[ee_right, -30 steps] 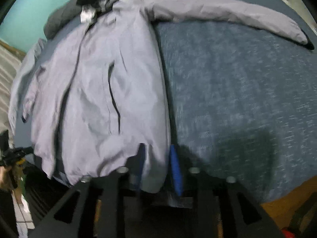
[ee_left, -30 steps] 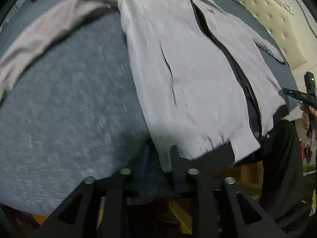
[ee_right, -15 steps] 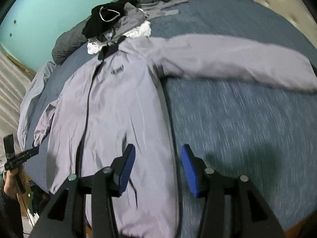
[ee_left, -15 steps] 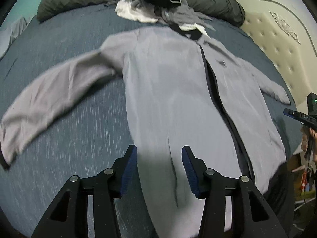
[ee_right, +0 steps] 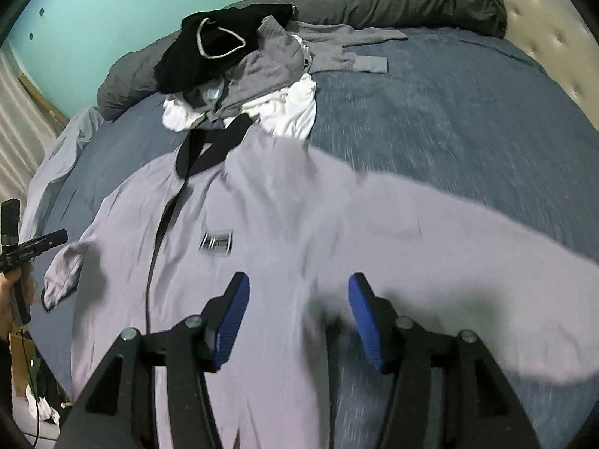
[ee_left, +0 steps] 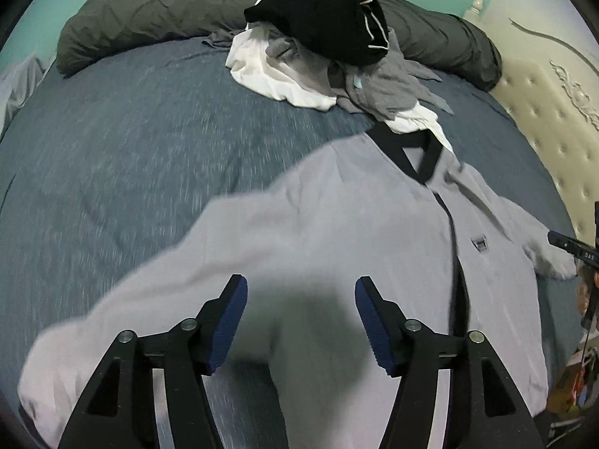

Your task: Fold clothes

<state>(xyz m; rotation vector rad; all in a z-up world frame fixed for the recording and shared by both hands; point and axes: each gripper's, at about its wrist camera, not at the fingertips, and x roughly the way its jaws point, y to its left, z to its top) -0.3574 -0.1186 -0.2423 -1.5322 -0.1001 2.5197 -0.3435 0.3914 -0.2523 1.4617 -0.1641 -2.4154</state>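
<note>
A pale grey jacket [ee_left: 355,232] with a black collar lay flat, front up and sleeves spread, across the middle of the blue bed [ee_left: 131,142]. The left gripper [ee_left: 301,321] and right gripper [ee_right: 298,318] hung above it, jaws opening, nothing between them. A heap of clothes [ee_left: 322,45] sat just beyond the collar.

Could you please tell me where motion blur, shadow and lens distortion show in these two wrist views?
Left wrist: jacket sleeve and bedspread streaked with motion blur; soft shadow ahead of the fingers; fisheye bulges the bed. Right wrist: chest logo smeared, sleeve blurred, shadow right of the fingers; dark vignette corners.
</note>
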